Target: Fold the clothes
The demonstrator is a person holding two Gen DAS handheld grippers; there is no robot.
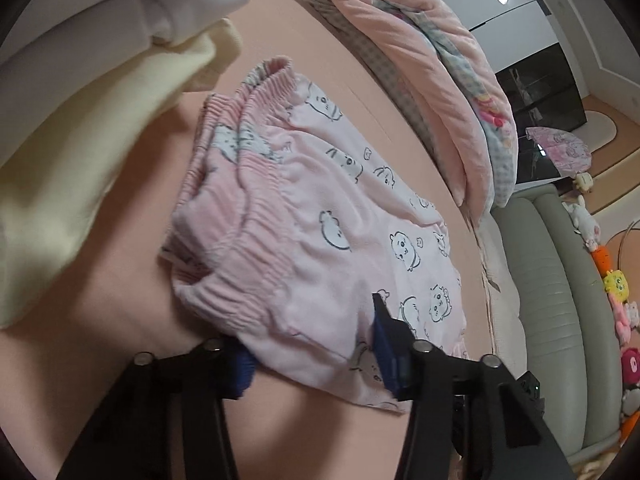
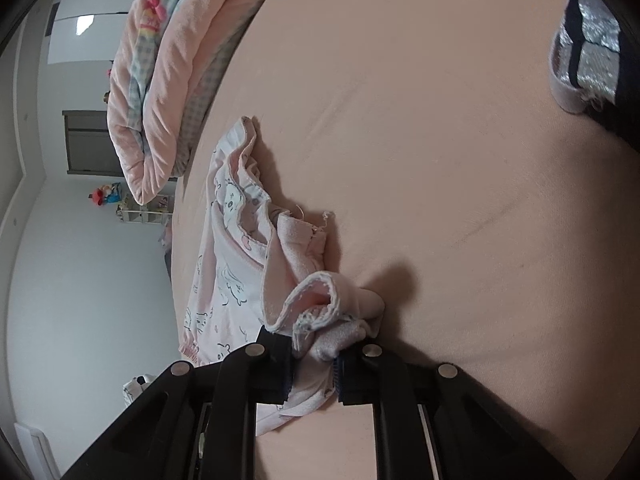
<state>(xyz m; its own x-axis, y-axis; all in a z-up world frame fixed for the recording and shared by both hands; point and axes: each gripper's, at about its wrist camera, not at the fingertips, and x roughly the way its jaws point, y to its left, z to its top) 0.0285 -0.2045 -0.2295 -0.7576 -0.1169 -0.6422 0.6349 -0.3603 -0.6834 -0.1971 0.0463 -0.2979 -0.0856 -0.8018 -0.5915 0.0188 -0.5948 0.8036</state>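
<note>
A: Two tongs, both on the same garment. Our left tongs stand apart, one blue pad on each side of the near corner of the pink printed shorts, with the cloth lying between them; we cannot tell whether they press it.

B: And our right tongs are clamped on a bunched hem of those shorts, the fabric pinched between the pads and puckered just ahead of them.

A: The shorts lie mostly flat on the peach bed sheet, gathered waistband toward the left of the left view, cartoon animals across the leg.

B: Beyond them, at the upper left of that view, we see a pale yellow garment with a white one stacked behind it.

A: Farther back, a rolled pink quilt runs along the bed's edge. In the right view a dark and silver item sits at the far right, well apart from the shorts.
</note>
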